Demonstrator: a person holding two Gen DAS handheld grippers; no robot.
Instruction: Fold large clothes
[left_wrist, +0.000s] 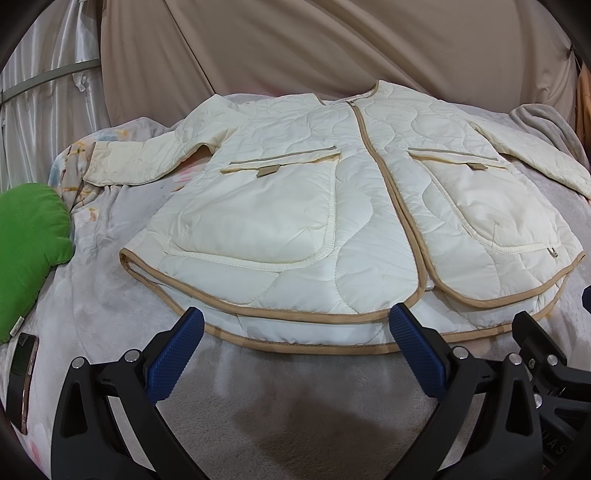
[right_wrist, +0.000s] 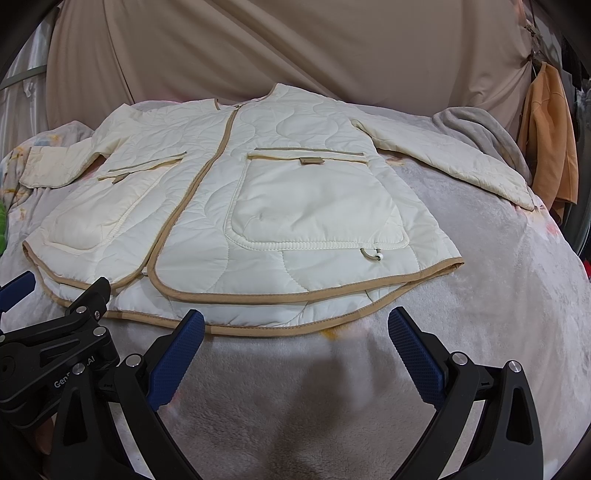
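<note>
A cream quilted jacket (left_wrist: 354, 206) with tan trim lies flat, front up and closed, on a grey blanket; both sleeves are spread out to the sides. It also shows in the right wrist view (right_wrist: 258, 206). My left gripper (left_wrist: 295, 325) is open and empty, its blue pads just at the jacket's bottom hem, left of the centre opening. My right gripper (right_wrist: 295, 325) is open and empty, at the hem below the jacket's right pocket (right_wrist: 317, 206). The two grippers sit side by side.
A green cushion (left_wrist: 29, 251) and a phone (left_wrist: 20, 376) lie at the left on the grey blanket (left_wrist: 280, 406). A crumpled grey blanket (right_wrist: 480, 136) and hanging orange cloth (right_wrist: 550, 147) are at the right. A beige curtain (left_wrist: 332, 48) hangs behind.
</note>
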